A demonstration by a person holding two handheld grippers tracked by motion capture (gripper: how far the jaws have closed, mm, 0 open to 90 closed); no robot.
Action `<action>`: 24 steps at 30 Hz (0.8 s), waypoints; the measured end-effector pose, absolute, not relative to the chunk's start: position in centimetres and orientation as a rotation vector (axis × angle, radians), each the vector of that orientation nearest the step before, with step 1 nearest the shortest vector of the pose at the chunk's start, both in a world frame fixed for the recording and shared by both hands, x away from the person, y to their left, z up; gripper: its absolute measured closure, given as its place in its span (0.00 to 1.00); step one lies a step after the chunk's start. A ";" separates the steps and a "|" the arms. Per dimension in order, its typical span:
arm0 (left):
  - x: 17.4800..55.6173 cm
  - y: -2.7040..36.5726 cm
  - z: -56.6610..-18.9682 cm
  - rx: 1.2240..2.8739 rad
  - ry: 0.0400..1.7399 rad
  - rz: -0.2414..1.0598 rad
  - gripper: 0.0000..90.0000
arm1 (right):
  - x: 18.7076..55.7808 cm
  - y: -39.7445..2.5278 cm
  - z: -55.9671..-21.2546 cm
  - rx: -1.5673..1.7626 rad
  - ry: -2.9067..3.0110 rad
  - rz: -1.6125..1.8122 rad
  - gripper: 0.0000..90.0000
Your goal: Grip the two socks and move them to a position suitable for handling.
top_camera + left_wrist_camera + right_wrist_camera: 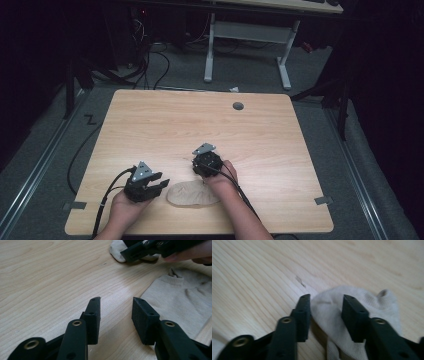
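Observation:
A pale beige sock (192, 195) lies flat near the table's front edge, between my two hands. In the left gripper view its ribbed cuff (175, 280) is to the right of my open left gripper (116, 301), whose jaws hover over bare wood. That gripper (161, 181) points right, toward the sock. My right gripper (205, 167) points down just behind the sock. Its jaws (325, 298) stand open on either side of a bunched pale sock end (329, 312). The same bunched piece (117, 251) lies under the right gripper (132, 252) in the left gripper view.
The light wooden table (200, 120) has a round grey grommet (238, 106) at the back. Tape tabs (323, 200) mark its front corners. A white-legged desk (210, 50) and floor cables (150, 65) lie beyond it.

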State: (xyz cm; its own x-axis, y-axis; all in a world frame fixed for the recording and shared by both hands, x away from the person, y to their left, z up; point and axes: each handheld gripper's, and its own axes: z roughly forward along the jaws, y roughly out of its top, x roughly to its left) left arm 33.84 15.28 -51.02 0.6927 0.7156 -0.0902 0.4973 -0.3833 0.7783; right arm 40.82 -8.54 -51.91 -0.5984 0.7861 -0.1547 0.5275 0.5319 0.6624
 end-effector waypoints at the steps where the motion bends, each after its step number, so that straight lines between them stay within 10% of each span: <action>1: 33.8 15.3 -51.0 2.063 0.929 0.329 0.66 | 40.9 -8.6 -52.2 1.083 2.339 0.781 0.79; 4: 33.8 15.3 -51.0 2.061 0.929 0.326 0.66 | 40.8 -8.7 -51.7 1.067 2.317 0.810 0.94; 24: 33.8 15.0 -51.0 2.061 0.924 0.322 0.66 | 39.1 -18.2 -48.9 1.295 2.055 0.996 0.92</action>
State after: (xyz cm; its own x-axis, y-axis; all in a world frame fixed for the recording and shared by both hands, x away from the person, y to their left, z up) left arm 33.84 15.04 -50.98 0.6960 0.7116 -0.0961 0.4973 -0.3811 0.7794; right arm 39.08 -18.20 -48.88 -0.4145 0.9093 -0.0367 0.5348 0.2760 0.7986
